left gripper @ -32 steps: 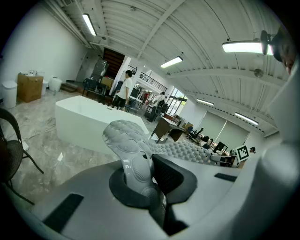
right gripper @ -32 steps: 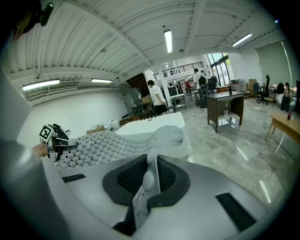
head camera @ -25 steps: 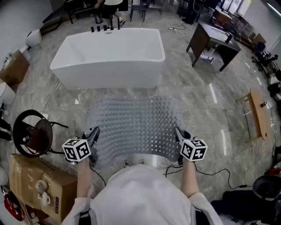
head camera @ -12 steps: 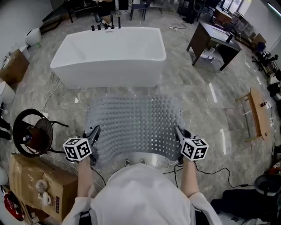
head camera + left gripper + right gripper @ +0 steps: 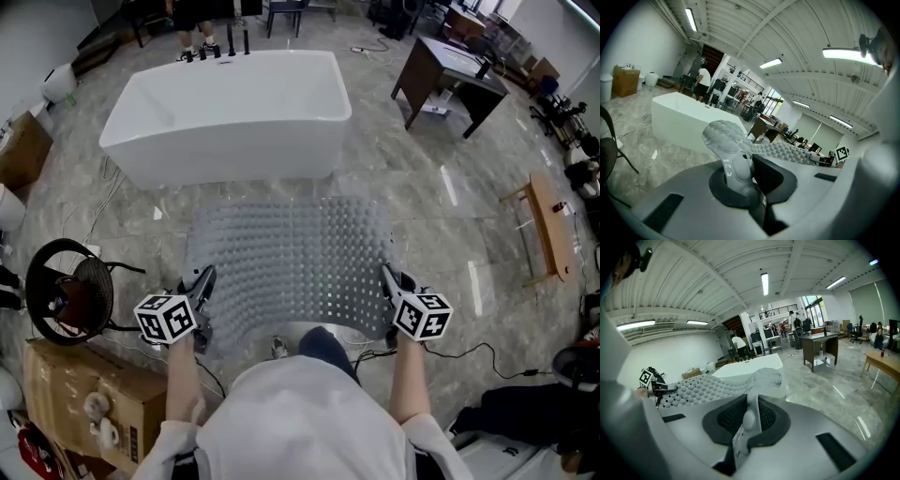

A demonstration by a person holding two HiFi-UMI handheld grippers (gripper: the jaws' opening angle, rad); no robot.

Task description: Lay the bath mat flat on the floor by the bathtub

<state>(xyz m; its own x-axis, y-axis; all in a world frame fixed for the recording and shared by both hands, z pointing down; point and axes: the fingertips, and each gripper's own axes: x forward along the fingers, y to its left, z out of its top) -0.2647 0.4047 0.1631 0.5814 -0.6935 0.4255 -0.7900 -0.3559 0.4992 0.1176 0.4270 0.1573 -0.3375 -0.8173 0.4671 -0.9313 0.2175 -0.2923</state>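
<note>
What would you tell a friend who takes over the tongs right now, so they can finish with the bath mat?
The left tongs are shut on the near left corner of the bath mat.
The right tongs are shut on its near right corner.
Mat: held up, spread between both tongs, in front of the bathtub.
Done: mat gripped and opened out.
Left: lower it flat onto the floor by the tub, then let go.

The head view looks steeply down from above the person [image 5: 302, 422] onto the bath mat [image 5: 291, 262] and the bathtub [image 5: 225, 117] beyond. Each gripper view sits close behind its own jaws, low, facing forward. All three views share bath mat and bathtub.
</note>
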